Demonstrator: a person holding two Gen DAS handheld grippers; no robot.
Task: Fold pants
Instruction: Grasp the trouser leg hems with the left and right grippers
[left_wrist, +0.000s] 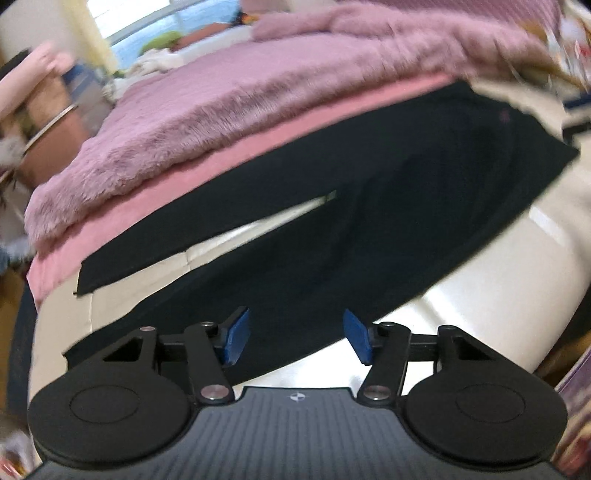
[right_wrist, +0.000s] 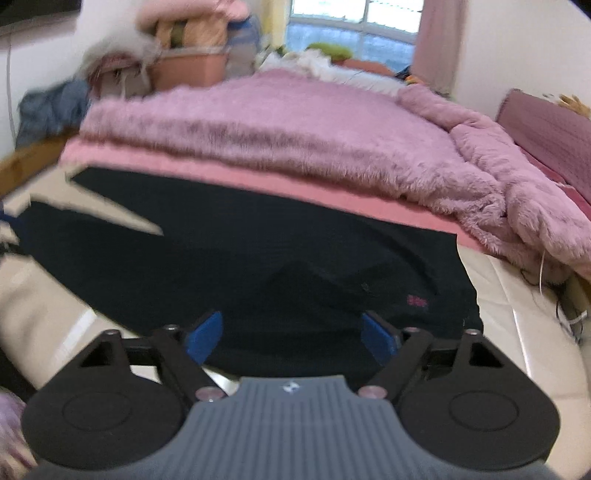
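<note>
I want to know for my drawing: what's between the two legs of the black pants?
Between the legs of the pants shows a bare wedge of the cream surface, nothing lying on it. Both wrist views show it, clearest in the left.

The pants (left_wrist: 332, 206) lie flat on a cream glossy surface (left_wrist: 517, 266), and bare cream shows on the near side of them and past the waist end, where a gripper could come in low. A narrow wedge of cream (left_wrist: 280, 221) lies open between the two legs. On the far side of the pants a pink sheet (right_wrist: 295, 181) meets their edge, and behind it a thick fluffy pink blanket (right_wrist: 295, 122) rises as a ridge, closing that side. Beside the waist end the blanket bunches into a heap (right_wrist: 535, 210), with thin cords (right_wrist: 543, 269) trailing beneath it.
</note>
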